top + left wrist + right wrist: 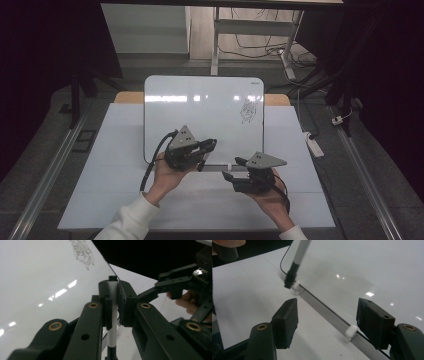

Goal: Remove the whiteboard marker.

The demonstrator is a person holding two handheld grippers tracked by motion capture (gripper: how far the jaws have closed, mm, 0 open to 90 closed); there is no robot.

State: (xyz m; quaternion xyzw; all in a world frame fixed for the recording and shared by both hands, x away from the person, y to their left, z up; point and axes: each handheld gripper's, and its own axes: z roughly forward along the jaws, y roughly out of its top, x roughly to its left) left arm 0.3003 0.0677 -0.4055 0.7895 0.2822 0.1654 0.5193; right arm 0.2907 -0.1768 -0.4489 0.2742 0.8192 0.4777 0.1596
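A whiteboard (200,110) leans upright on the white table (115,170), with a dark scribble (247,111) near its upper right corner. My left gripper (210,146) is in front of the board's lower middle, shut on a white marker (113,302) with black ends that stands up between the pads. In the right gripper view the marker (297,260) hangs with its black end (290,277) by the board's bottom rail (324,308). My right gripper (234,169) stands open with nothing between its jaws, just right of the left one, and in its own view (330,323) it faces the rail.
White clips (350,332) hold the board on its rail. The scribble (82,251) is at the top of the left gripper view, and the right gripper (175,285) is at that view's right. On the floor to the right lies a power strip (315,145). Desk legs (216,45) stand behind the table.
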